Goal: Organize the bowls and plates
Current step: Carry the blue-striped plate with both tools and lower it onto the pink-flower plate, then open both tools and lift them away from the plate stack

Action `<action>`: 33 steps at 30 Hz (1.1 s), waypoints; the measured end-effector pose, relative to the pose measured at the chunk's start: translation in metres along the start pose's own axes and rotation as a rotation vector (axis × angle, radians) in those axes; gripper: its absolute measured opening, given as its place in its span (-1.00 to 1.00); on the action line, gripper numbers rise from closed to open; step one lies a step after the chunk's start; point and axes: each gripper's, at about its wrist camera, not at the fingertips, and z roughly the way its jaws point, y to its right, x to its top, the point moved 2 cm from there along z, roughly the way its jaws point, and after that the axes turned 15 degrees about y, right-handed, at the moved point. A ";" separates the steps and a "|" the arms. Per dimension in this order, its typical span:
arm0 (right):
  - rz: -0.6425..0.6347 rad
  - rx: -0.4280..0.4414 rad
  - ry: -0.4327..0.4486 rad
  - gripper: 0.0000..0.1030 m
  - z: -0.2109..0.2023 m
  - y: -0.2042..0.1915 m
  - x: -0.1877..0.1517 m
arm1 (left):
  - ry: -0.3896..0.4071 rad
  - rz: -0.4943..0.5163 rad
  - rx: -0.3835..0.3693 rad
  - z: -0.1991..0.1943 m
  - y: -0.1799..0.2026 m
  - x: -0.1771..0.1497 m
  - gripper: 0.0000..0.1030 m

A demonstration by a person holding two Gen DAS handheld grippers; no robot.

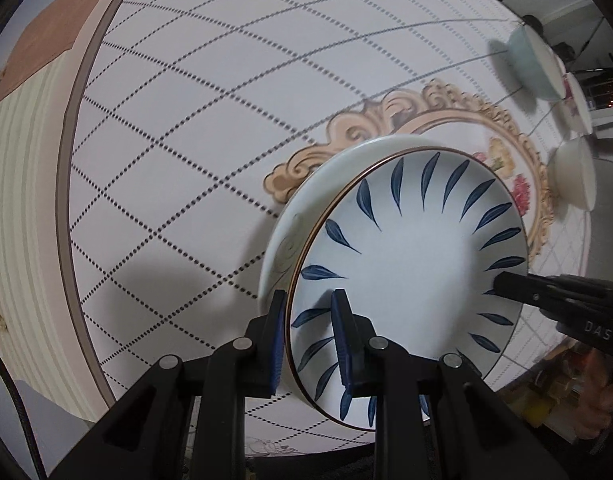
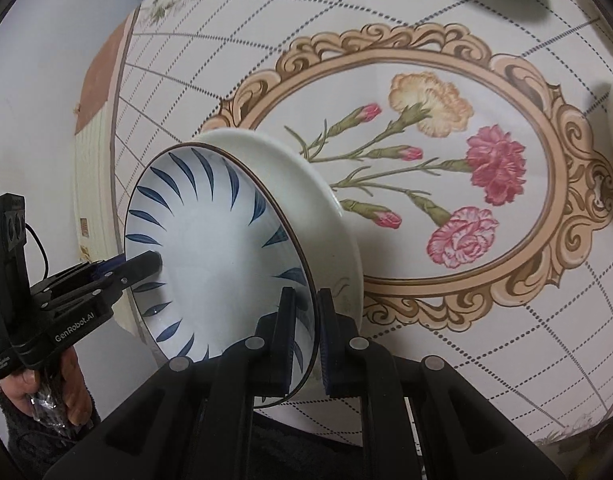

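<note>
Left wrist view: both the left hand-held gripper (image 1: pixel 308 336) and right hand-held gripper (image 2: pixel 306 336) are clamped on opposite rims of the blue-leaf bowl (image 1: pixel 406 272), sharing its weight above the desk (image 1: pixel 186 160), seemingly for stacking.

"GenRobot.AI" — left hand-held gripper (image 2: pixel 140 266); "DAS" — right hand-held gripper (image 1: pixel 502 282)

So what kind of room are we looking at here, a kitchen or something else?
Most likely a home dining area. A round table wears a floral, lattice-print cover, a blue-leaf dish is held over it, and more bowls sit at its far edge.
</note>
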 end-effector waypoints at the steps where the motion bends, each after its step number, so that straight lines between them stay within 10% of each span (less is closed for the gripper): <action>1: -0.007 -0.007 -0.004 -0.77 0.002 -0.001 -0.002 | -0.001 0.002 0.008 0.002 0.000 -0.001 -0.63; 23: -0.111 -0.259 0.063 -0.72 0.004 -0.039 -0.002 | 0.061 0.063 0.152 -0.014 0.047 -0.017 -0.64; 25: -0.133 -0.290 0.090 -0.55 -0.007 -0.046 -0.003 | 0.094 0.058 0.167 -0.027 0.052 -0.021 -0.64; 29: -0.180 -0.329 0.161 0.46 -0.034 -0.059 -0.009 | 0.157 0.051 0.195 -0.059 0.064 -0.030 -0.57; 33: -0.228 -0.350 0.240 0.66 -0.070 -0.073 -0.025 | 0.225 0.053 0.207 -0.093 0.062 -0.036 -0.39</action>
